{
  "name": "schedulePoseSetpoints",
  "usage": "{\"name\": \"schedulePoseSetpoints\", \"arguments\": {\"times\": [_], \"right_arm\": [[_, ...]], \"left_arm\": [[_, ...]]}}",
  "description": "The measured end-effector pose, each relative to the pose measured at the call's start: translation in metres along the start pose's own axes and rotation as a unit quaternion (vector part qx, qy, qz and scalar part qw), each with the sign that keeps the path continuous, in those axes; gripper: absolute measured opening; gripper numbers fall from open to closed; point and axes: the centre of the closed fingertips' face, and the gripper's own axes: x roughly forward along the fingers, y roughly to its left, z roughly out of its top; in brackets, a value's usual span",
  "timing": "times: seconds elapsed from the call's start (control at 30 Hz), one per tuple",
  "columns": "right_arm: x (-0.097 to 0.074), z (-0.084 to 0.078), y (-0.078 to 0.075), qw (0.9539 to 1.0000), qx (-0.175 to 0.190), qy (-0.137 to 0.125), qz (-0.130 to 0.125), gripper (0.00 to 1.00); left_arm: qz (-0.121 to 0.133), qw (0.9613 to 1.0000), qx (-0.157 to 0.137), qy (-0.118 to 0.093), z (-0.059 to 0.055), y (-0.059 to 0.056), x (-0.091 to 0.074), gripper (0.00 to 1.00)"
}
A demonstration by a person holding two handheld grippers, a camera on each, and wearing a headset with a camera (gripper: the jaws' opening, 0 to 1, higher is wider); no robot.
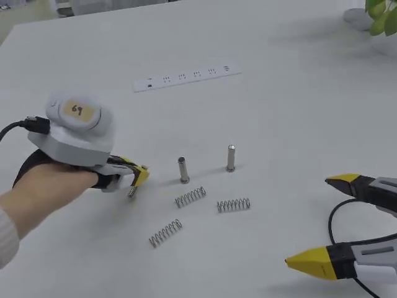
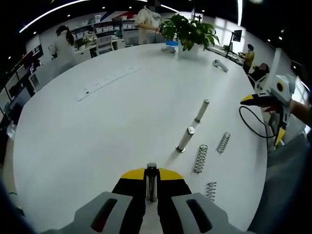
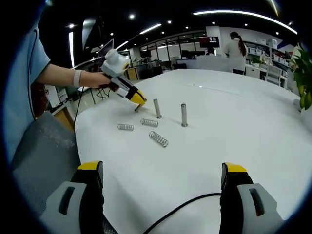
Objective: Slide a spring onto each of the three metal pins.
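Two metal pins stand upright on the white table, one (image 1: 183, 169) left of the other (image 1: 231, 158). A third pin (image 2: 151, 181) is clamped between the yellow jaws of my left gripper (image 1: 140, 177), tilted down with its end (image 1: 131, 192) near the table. Three springs lie loose in front of the standing pins: one (image 1: 190, 197), another (image 1: 234, 205), and the nearest (image 1: 165, 233). My right gripper (image 1: 319, 220) hovers open at the bottom right with nothing between its fingers. The right gripper view shows the pins (image 3: 157, 108) and springs (image 3: 158, 138) ahead.
A white power strip (image 1: 186, 76) lies flat at the back of the table. A potted plant (image 1: 381, 15) stands at the far right corner. A black cable (image 1: 335, 226) loops by the right gripper. People sit and stand at desks beyond the table.
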Motion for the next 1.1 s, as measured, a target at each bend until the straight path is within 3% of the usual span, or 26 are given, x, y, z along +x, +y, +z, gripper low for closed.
{"name": "schedulePoseSetpoints", "arguments": {"times": [0.3, 0.57, 1.1], "right_arm": [[0.000, -0.001, 0.001, 1.0000, -0.002, 0.002, 0.002, 1.00], [0.001, -0.002, 0.002, 1.0000, -0.002, 0.003, 0.002, 1.00], [0.001, -0.003, 0.003, 1.0000, -0.001, 0.002, 0.001, 1.00]], "left_arm": [[0.003, 0.9996, -0.021, -0.016, -0.002, 0.001, -0.010, 0.00], [0.007, 0.9995, -0.021, -0.023, 0.001, 0.001, -0.013, 0.00], [0.007, 0.9996, -0.019, -0.019, -0.002, 0.000, -0.017, 0.00]]}}
